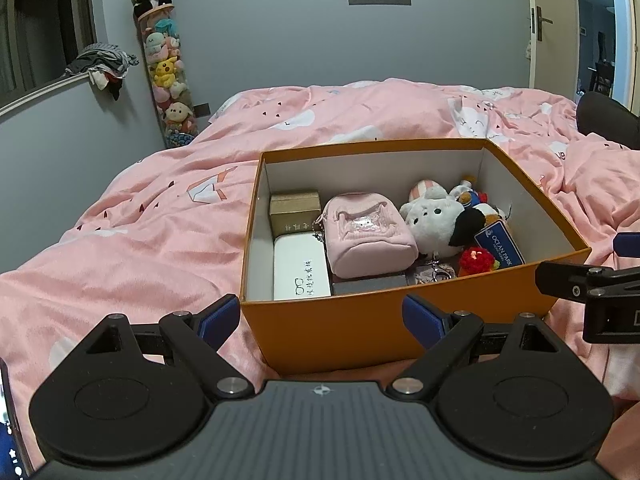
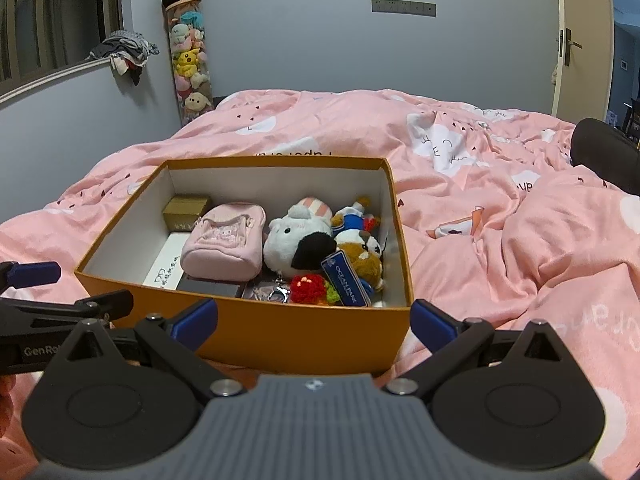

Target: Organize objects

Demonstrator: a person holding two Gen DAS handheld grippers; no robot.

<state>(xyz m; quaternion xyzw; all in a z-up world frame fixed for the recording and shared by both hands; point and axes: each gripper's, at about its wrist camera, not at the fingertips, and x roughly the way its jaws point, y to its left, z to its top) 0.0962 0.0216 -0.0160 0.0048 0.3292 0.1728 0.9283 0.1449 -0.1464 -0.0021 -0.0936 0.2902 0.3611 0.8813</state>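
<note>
An orange box (image 1: 360, 332) (image 2: 304, 336) sits on the pink bed. Inside lie a pink pouch (image 1: 366, 236) (image 2: 224, 244), a white glasses case (image 1: 300, 270) (image 2: 166, 266), a small brown box (image 1: 294, 208) (image 2: 186, 210), a white plush (image 1: 432, 216) (image 2: 292, 236), a red knitted flower (image 1: 476, 260) (image 2: 310, 288) and a blue tag (image 1: 500, 246) (image 2: 346, 282). My left gripper (image 1: 322, 316) is open and empty just before the box's near wall. My right gripper (image 2: 314, 320) is open and empty at the same wall, and it shows in the left wrist view (image 1: 580, 276).
The pink duvet (image 1: 140, 232) (image 2: 520, 240) covers the bed around the box. A clear tube of plush toys (image 1: 168, 76) (image 2: 190, 60) stands at the far wall with a panda on top. A door (image 2: 580, 40) is at the right. Clothes lie on the window sill (image 1: 102, 64).
</note>
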